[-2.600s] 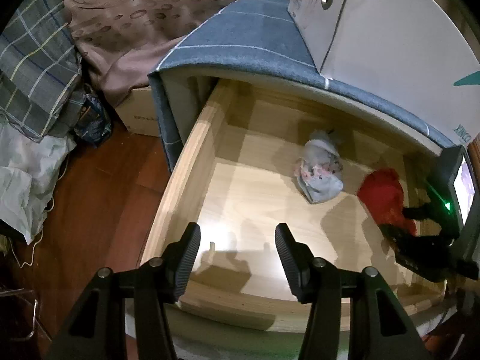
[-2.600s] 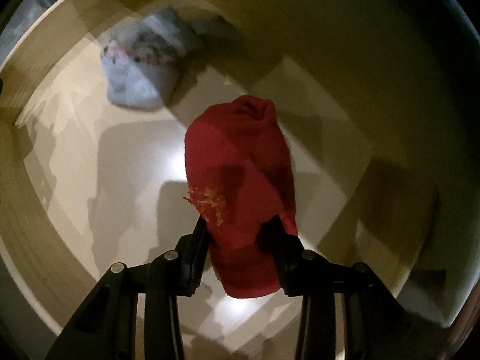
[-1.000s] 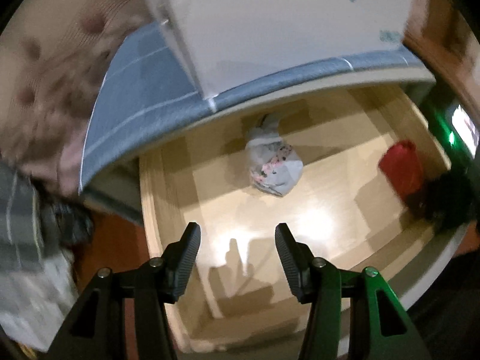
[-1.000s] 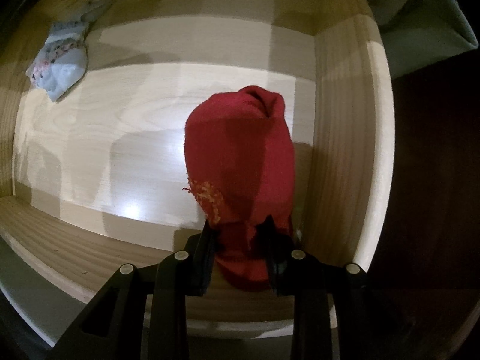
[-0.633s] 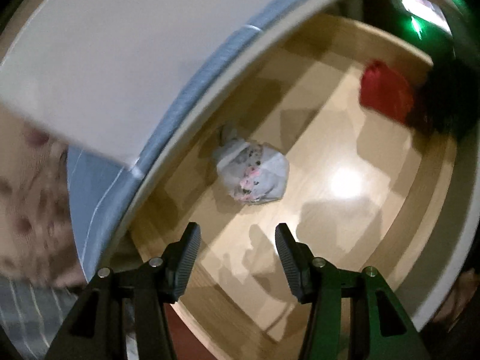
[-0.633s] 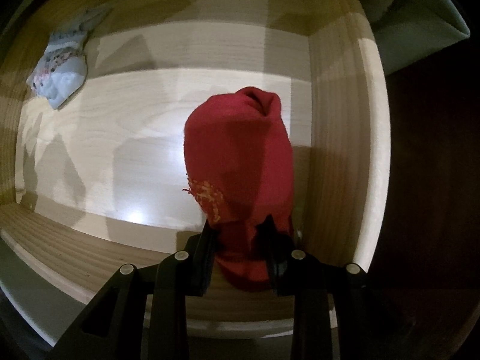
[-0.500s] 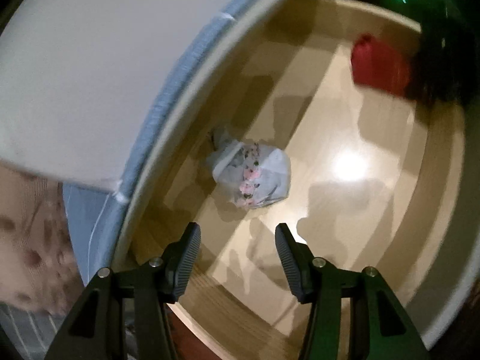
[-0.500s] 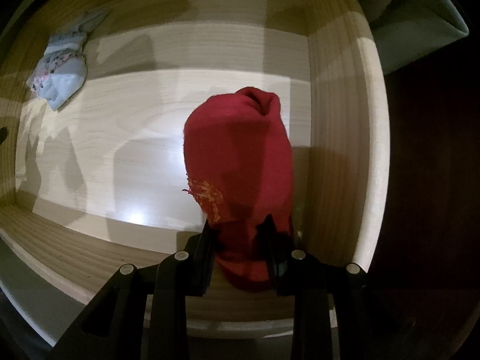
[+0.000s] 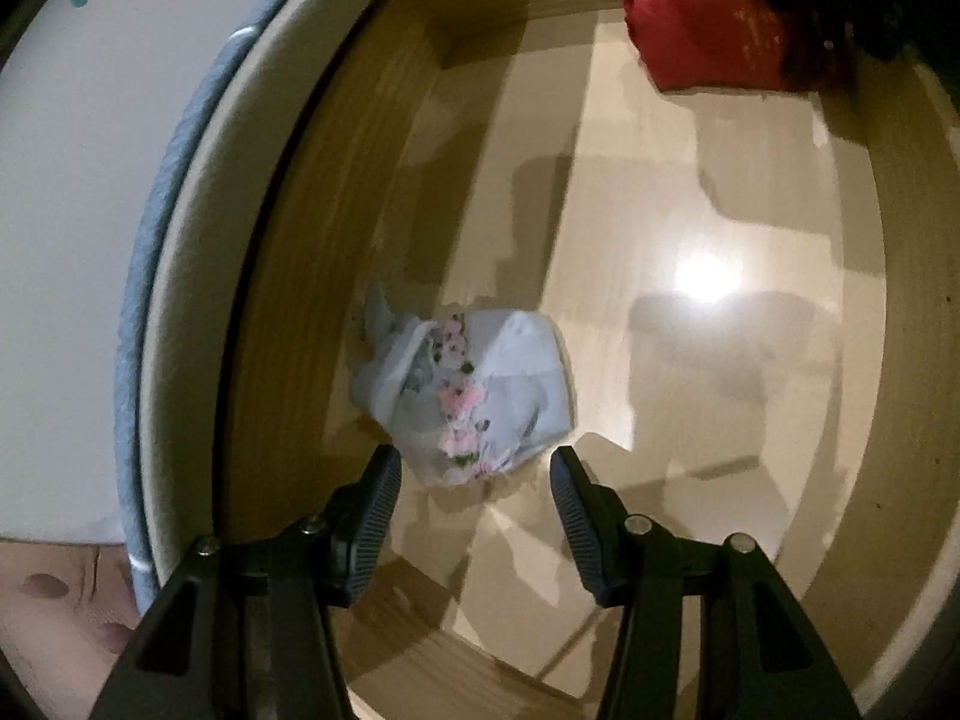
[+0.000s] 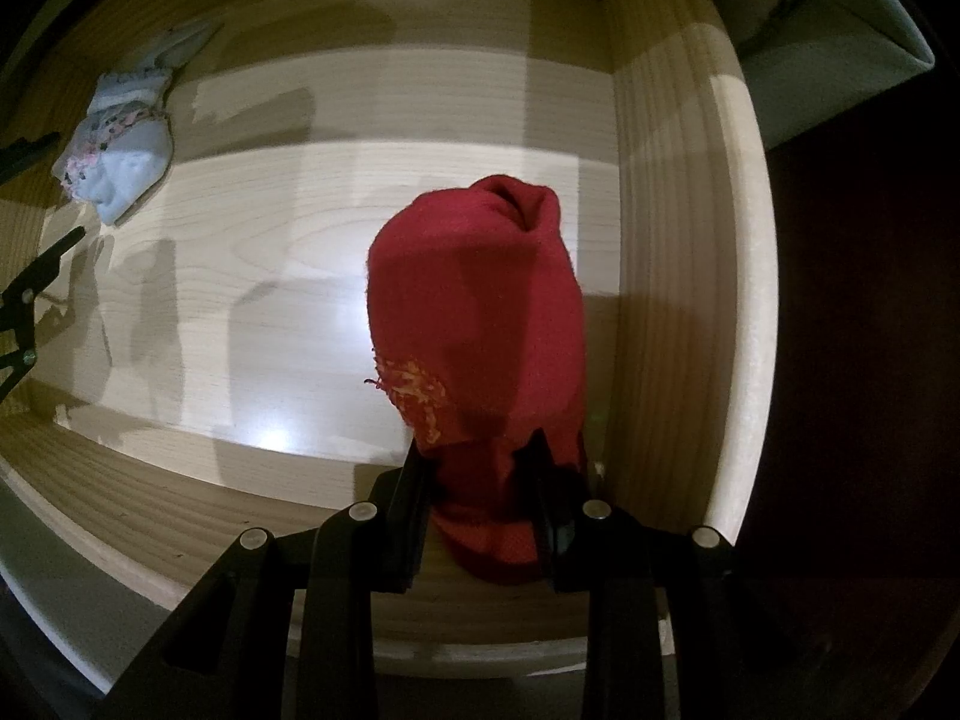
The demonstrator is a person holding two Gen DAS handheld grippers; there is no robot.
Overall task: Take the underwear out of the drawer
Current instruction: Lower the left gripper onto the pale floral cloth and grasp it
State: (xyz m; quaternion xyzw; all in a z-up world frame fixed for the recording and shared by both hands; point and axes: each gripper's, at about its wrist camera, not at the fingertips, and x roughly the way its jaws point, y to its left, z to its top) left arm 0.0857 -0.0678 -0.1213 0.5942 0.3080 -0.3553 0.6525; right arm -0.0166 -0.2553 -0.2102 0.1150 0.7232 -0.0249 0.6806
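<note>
Descent is what has just happened on my left side — a second ago the pale floral underwear (image 9: pixel 465 396) lay well ahead of my left gripper (image 9: pixel 474 489) in the middle of the view, and since then I have rolled the wrist and come down until the bundle sits just beyond my fingertips, nearly framed by them. My left jaws stand released, with the same gap as before, and nothing is between the pads yet; the bundle lies on the drawer (image 9: pixel 888 192) floor close to the wall on the cabinet side.

My right gripper (image 10: pixel 480 468) has hardly moved in that time. Its jaws stay clenched on the red underwear (image 10: pixel 480 300), which hangs from them over the drawer's right-hand end, beside the side wall. Whether its lower end touches the floor I cannot tell.

So I judge one piece is as good as out — it only needs carrying clear of the rim — and the other is lined up for a grasp. The next move, as I read it, is a little further down and forward so the pads straddle the soft heap before closing.
</note>
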